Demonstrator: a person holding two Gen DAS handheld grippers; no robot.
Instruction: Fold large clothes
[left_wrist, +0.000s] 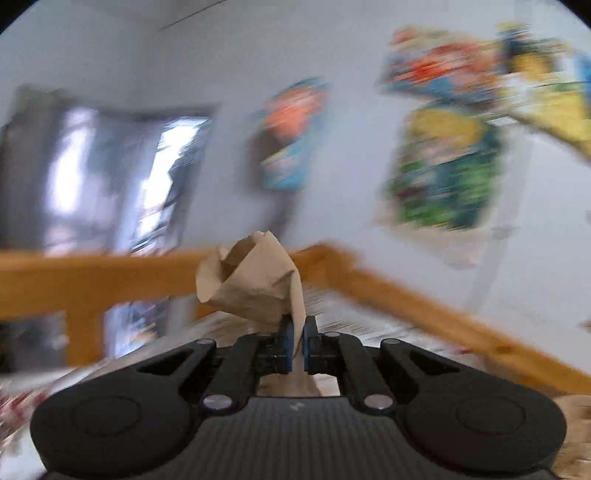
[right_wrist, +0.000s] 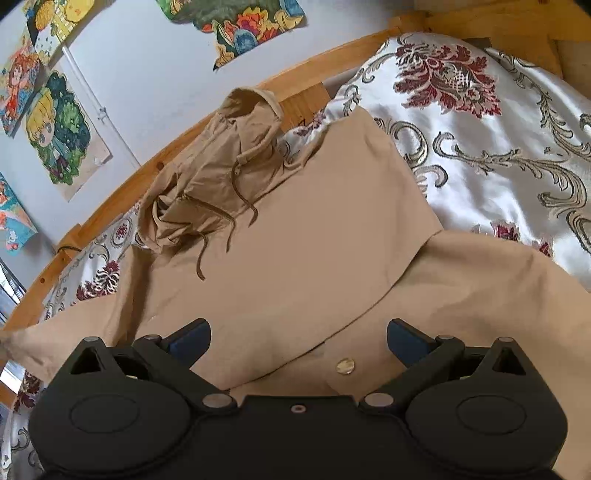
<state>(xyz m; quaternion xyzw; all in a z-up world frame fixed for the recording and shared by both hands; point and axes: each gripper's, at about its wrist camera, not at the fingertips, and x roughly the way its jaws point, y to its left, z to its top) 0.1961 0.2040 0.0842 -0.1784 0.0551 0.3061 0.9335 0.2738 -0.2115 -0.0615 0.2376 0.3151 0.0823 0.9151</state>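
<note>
A large tan hooded coat (right_wrist: 295, 236) lies spread on the bed, its hood (right_wrist: 236, 147) with dark drawstrings bunched toward the wall. A pale button (right_wrist: 345, 366) shows near its front edge. My right gripper (right_wrist: 298, 341) hangs just above the coat with its blue-padded jaws wide apart and nothing between them. In the blurred left wrist view my left gripper (left_wrist: 298, 341) is shut on a bunched fold of the tan coat (left_wrist: 255, 277), which sticks up beyond the pads, raised above the bed.
The bed wears a white satin cover (right_wrist: 498, 155) with red and grey floral patterns. A wooden bed rail (right_wrist: 155, 166) runs along the wall; colourful cartoon posters (right_wrist: 59, 129) hang above it. A window (left_wrist: 122, 177) shows far left in the left wrist view.
</note>
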